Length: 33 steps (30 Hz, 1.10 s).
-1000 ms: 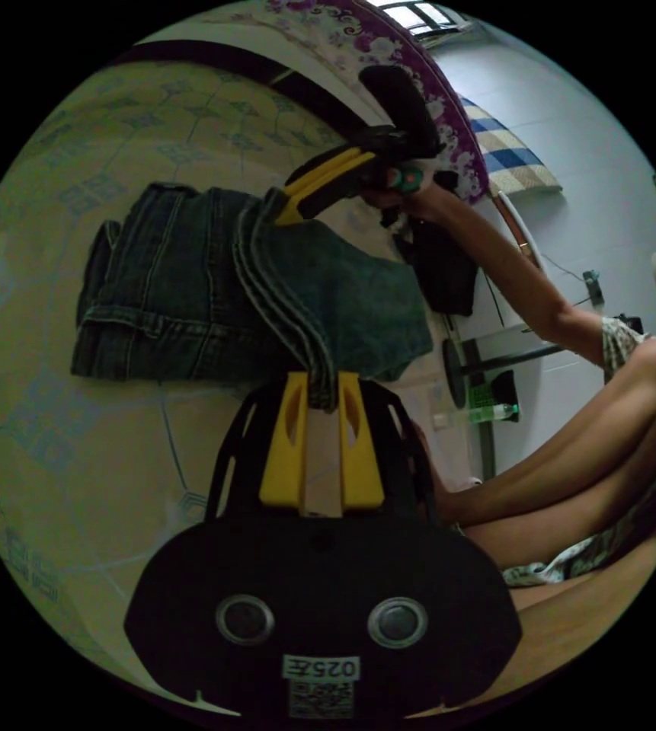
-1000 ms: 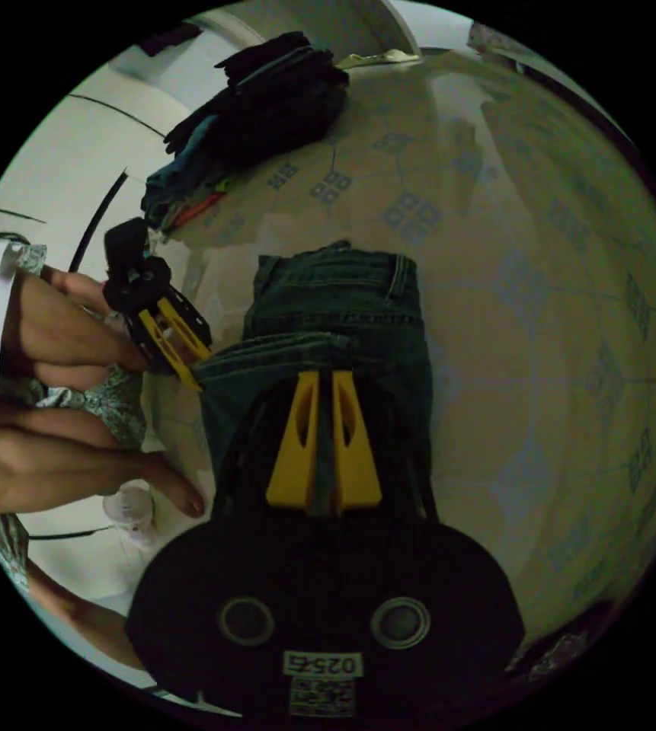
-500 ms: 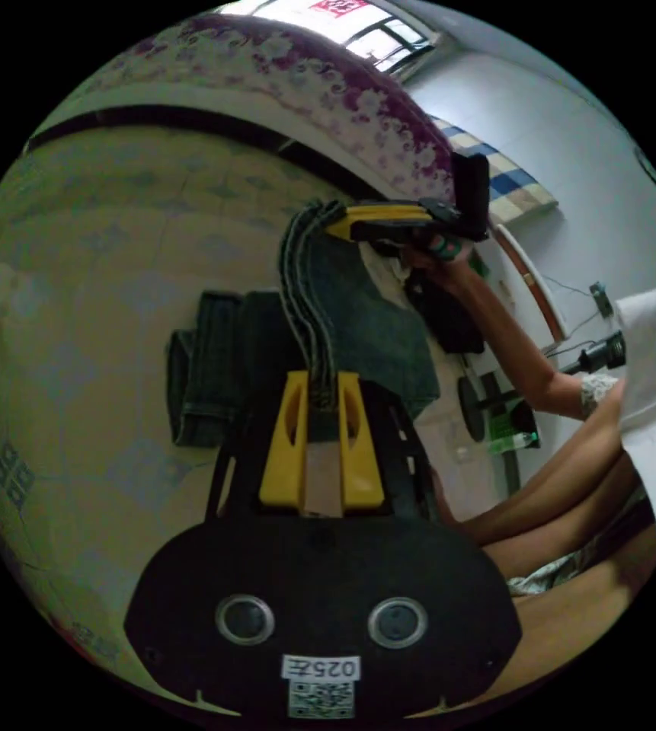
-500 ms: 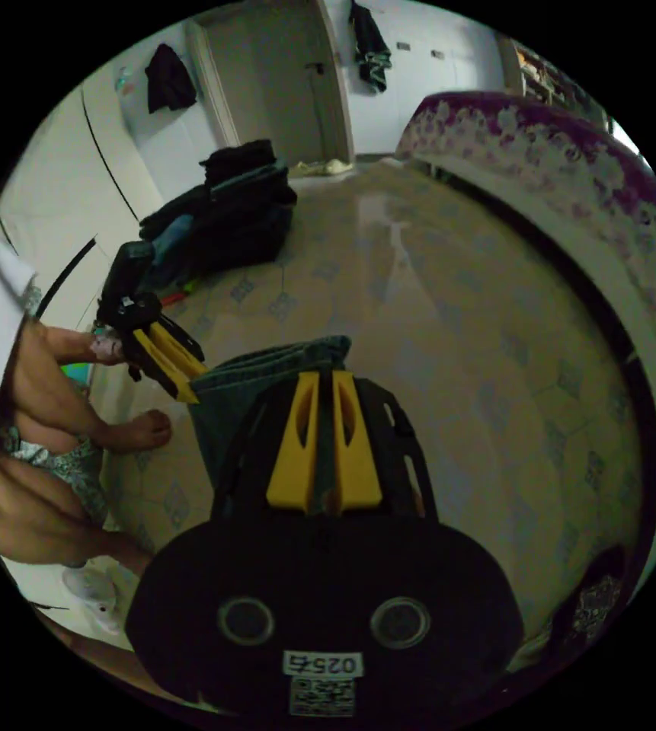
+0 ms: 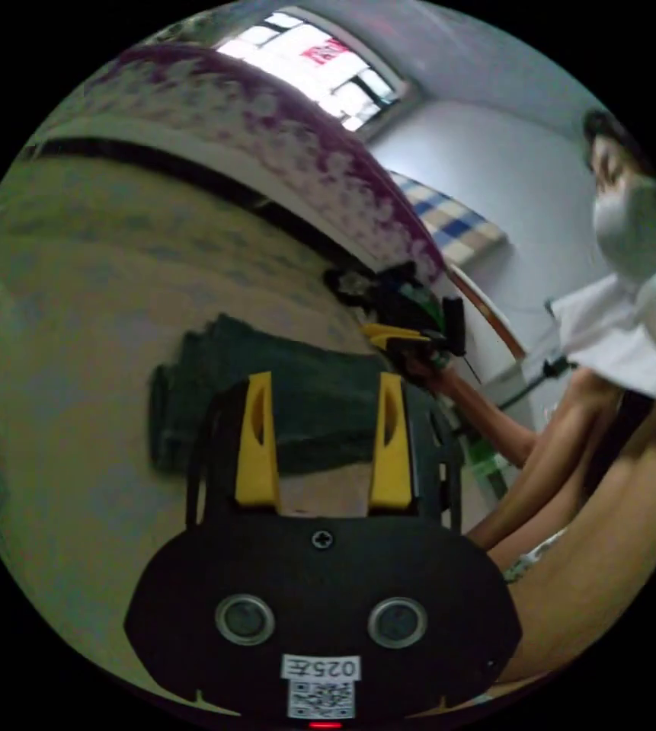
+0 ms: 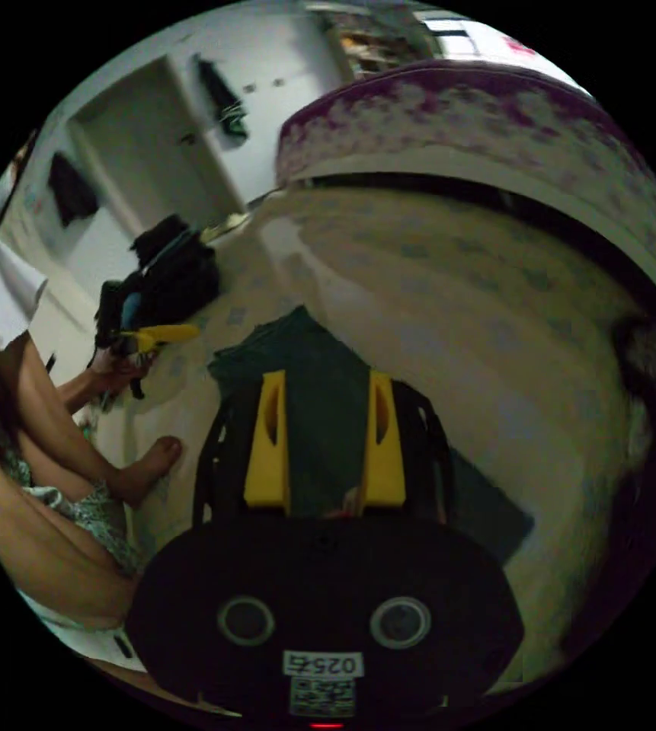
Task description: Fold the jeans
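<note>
Lying on the patterned floor (image 5: 76, 320), the folded jeans (image 5: 305, 396) form a dark, blurred block in the left gripper view, with the left gripper (image 5: 324, 384) held above them, its two yellow jaws spread wide apart and nothing between them. Further right in that view the right gripper (image 5: 373, 331) shows past the far edge of the jeans; motion blur hides how its jaws stand there. Behind it runs the bed with a purple floral cover (image 5: 267, 129), and at the far right are the person's arm (image 5: 480, 419) and white sleeve (image 5: 617, 335).

In the right gripper view, the person's foot (image 6: 148, 464) rests on the floor at the left, near a pile of dark clothes (image 6: 168, 278). At the centre the right gripper's jaws stand parted and empty above the jeans, which lie flat on the floor.
</note>
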Each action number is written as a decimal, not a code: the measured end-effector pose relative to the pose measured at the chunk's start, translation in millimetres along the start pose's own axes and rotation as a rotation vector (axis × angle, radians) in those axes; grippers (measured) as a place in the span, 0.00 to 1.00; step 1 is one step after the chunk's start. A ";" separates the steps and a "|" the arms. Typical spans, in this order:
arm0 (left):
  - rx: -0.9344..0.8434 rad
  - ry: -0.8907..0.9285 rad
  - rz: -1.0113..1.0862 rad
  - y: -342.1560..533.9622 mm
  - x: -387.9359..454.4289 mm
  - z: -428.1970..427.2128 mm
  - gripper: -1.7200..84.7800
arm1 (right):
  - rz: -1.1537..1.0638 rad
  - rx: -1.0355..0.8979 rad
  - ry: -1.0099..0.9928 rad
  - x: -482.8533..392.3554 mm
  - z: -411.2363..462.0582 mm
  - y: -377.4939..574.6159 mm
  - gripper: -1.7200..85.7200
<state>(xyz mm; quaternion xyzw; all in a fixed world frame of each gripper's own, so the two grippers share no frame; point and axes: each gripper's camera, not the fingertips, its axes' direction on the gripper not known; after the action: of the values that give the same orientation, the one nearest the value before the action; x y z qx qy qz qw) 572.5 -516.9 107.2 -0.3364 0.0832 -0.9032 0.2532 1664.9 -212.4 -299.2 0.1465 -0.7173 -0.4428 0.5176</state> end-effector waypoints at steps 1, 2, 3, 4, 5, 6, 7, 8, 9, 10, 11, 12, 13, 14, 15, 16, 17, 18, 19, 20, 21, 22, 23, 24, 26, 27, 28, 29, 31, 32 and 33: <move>-0.047 0.049 0.094 4.8 20.6 33.9 0.23 | 0.099 0.013 0.031 14.2 -34.5 25.4 0.20; -0.111 0.113 0.178 12.3 40.1 74.8 0.24 | 0.216 0.009 0.051 33.1 -65.7 52.6 0.20; -0.150 0.151 0.212 17.1 49.8 97.3 0.24 | 0.275 0.004 0.052 43.4 -79.9 66.3 0.20; -0.227 0.262 0.264 28.0 69.3 143.1 0.25 | 0.388 0.004 0.033 64.6 -107.0 93.3 0.20; -0.303 0.352 0.301 41.6 90.9 188.5 0.25 | 0.494 0.012 0.008 85.2 -131.8 118.4 0.21; -0.341 0.386 0.325 49.7 103.1 210.5 0.25 | 0.531 0.015 -0.006 94.2 -143.2 129.5 0.21; -0.420 0.426 0.395 68.0 129.8 251.1 0.25 | 0.622 0.026 -0.031 112.2 -164.8 150.0 0.22; -0.501 0.421 0.480 90.3 158.1 289.3 0.25 | 0.688 0.046 -0.060 127.0 -184.8 167.0 0.22; -0.540 0.413 0.534 102.5 172.6 306.5 0.25 | 0.712 0.052 -0.072 133.3 -193.6 174.1 0.22; -0.622 0.368 0.659 128.8 201.0 337.2 0.25 | 0.771 0.062 -0.095 145.5 -208.7 186.4 0.22; -0.695 0.274 0.762 155.0 223.5 364.1 0.25 | 0.806 0.060 -0.129 156.1 -220.7 195.1 0.22; -0.718 0.237 0.802 167.8 232.0 375.6 0.24 | 0.813 0.056 -0.148 160.7 -225.4 197.8 0.22; -0.740 0.174 0.871 191.8 243.3 394.6 0.23 | 0.824 0.039 -0.179 168.9 -232.5 201.1 0.22; -0.749 0.119 0.918 212.9 247.9 409.7 0.22 | 0.809 0.011 -0.205 175.0 -237.5 200.2 0.21; -0.749 0.094 0.934 222.4 248.4 416.4 0.22 | 0.802 -0.005 -0.211 177.5 -239.8 198.9 0.21; -0.751 0.050 0.962 238.9 247.4 428.0 0.20 | 0.784 0.008 -0.211 181.5 -249.2 195.7 0.21; -0.731 -0.003 0.993 252.3 246.7 434.9 0.17 | 0.770 0.023 -0.238 185.9 -257.0 192.1 0.21; -0.694 -0.026 1.002 257.0 247.0 434.2 0.16 | 0.767 0.028 -0.255 188.3 -260.3 190.4 0.21; -0.664 -0.071 1.021 266.7 247.8 435.4 0.15 | 0.757 0.033 -0.279 192.2 -265.7 187.1 0.20; -0.640 -0.091 1.044 276.3 250.4 435.5 0.15 | 0.748 0.026 -0.286 196.0 -270.4 184.1 0.20; -0.633 -0.096 1.050 280.9 251.9 435.4 0.15 | 0.744 0.021 -0.288 197.8 -272.9 182.9 0.19; -0.614 -0.111 1.056 288.7 256.1 435.7 0.14 | 0.737 0.014 -0.298 201.1 -278.2 181.3 0.18; -0.600 -0.134 1.039 293.6 261.2 436.7 0.13 | 0.740 0.015 -0.314 204.3 -283.0 181.4 0.17; -0.598 -0.142 1.033 295.0 263.8 437.4 0.12 | 0.741 0.014 -0.320 205.6 -285.5 181.8 0.16; -0.640 -0.176 0.999 290.1 276.3 443.2 0.08 | 0.727 -0.005 -0.345 207.5 -291.8 183.3 0.11; -0.633 -0.217 0.987 286.5 278.3 444.8 0.08 | 0.732 -0.010 -0.354 207.8 -292.0 184.2 0.09; -0.645 -0.200 0.980 279.6 281.8 446.7 0.06 | 0.743 0.005 -0.355 207.6 -294.8 186.6 0.08; -0.643 -0.169 0.931 269.5 281.8 445.7 0.04 | 0.754 0.016 -0.345 206.6 -299.3 188.9 0.07; -0.652 -0.094 0.861 251.8 281.0 442.3 0.03 | 0.743 0.045 -0.314 202.3 -311.8 191.7 0.05; -0.663 -0.041 0.809 239.0 282.2 440.7 0.02 | 0.750 0.055 -0.298 199.1 -321.3 194.8 0.04; -0.668 -0.009 0.784 231.9 284.1 439.9 0.02 | 0.757 0.057 -0.290 198.0 -326.3 197.0 0.04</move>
<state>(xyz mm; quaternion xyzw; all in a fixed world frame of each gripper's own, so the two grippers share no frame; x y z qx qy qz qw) 768.0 -852.8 527.7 -0.3463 0.4861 -0.6632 0.4516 1915.0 -391.2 0.7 -0.1776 -0.7981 -0.2169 0.5334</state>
